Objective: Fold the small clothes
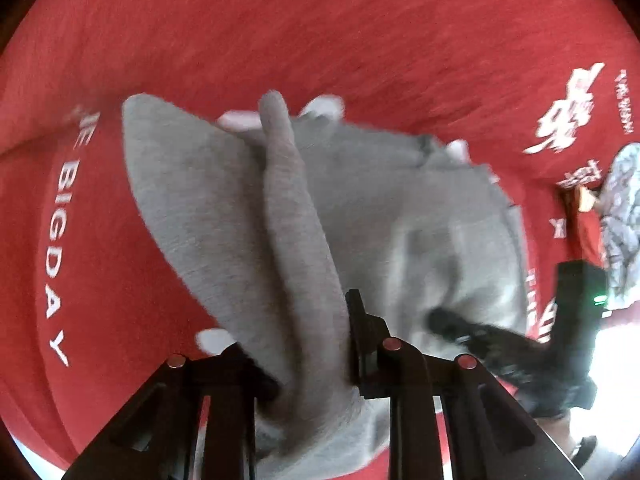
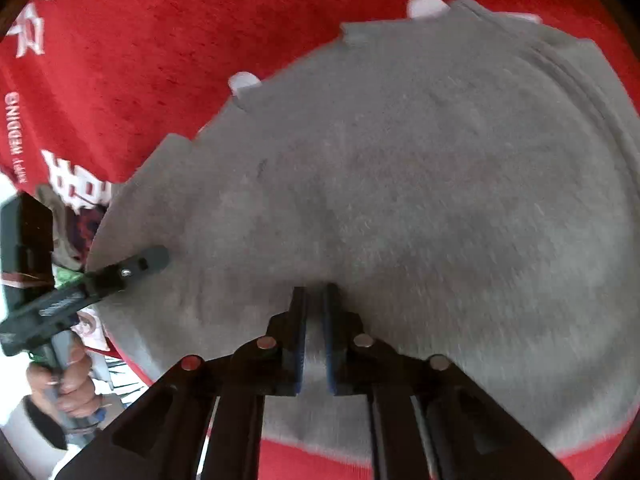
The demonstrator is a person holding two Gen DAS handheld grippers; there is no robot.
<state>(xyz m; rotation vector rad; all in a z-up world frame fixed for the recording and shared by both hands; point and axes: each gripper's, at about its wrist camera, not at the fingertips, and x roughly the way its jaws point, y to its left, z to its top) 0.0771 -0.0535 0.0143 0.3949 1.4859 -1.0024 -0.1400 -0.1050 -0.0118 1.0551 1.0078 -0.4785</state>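
The left tool (image 1: 316,364) is clamped on a bunched ridge of the small grey knitted garment (image 1: 312,208); the cloth fills the gap between its black fingers and a thick fold runs up and away from the grip. The right tool (image 2: 316,336) is closed on another pinch of the same grey garment (image 2: 400,184), a thin fold of it squeezed between the blue-lined pads of its fingers.

From the left wrist view the right tool (image 1: 476,332) shows as a blurred black shape reaching onto the garment's right side. From the right wrist view the left tool (image 2: 132,268) comes in from the left edge, its tip on the cloth's margin, and a hand (image 2: 68,380) grips its handle below.

The garment spreads out from both grips, partly lifted and rumpled, its far edge notched with small tabs and white bits showing beyond it. Beneath it lies a red fabric covering with white printed lettering (image 1: 360,32), which reads "BIGDAY" on the left in the left wrist view. Whether this covers a table I cannot tell.
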